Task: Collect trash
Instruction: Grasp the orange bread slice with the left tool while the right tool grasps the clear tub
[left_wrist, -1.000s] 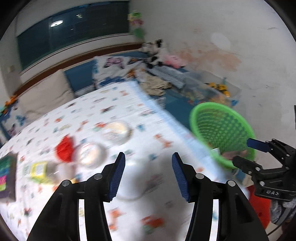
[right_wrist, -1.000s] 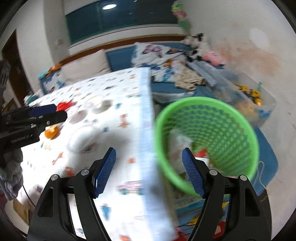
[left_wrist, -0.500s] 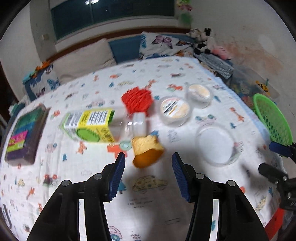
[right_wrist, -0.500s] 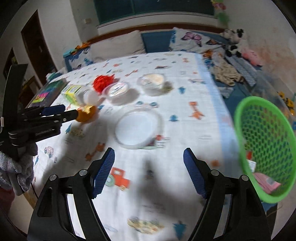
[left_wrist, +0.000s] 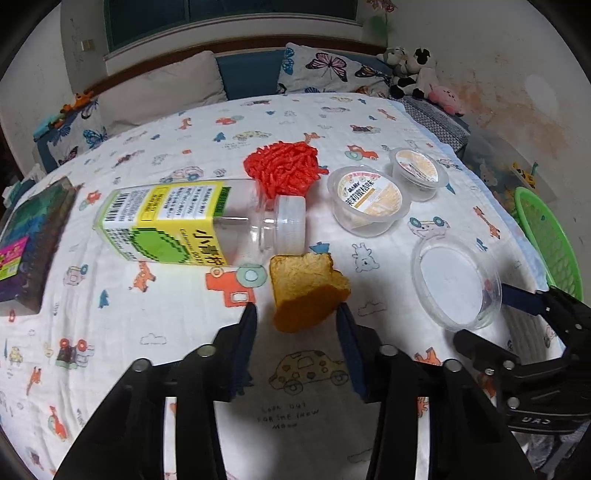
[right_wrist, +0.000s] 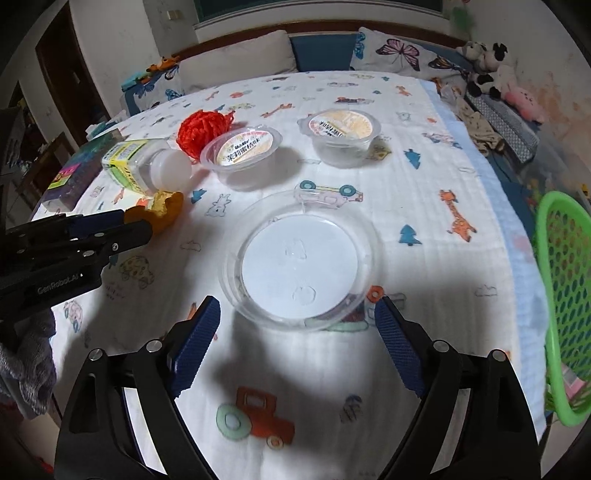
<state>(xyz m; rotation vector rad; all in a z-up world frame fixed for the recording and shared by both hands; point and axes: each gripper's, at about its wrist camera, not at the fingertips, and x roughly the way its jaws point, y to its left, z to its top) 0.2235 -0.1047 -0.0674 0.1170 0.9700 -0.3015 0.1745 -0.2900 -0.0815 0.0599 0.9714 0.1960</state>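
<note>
Cartoon-print sheet covers bed; pillows behind.

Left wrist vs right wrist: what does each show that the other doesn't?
Left wrist only: the bottle's full label and barcode, and the bread's cut face sitting just ahead of the closing left hand-held gripper.

Right wrist only: the clear lid centred ahead of the opening right hand-held gripper, and items inside the green basket.

Both: bottle, bread, lid, two sealed cups, red mesh, basket, bedsheet.
</note>
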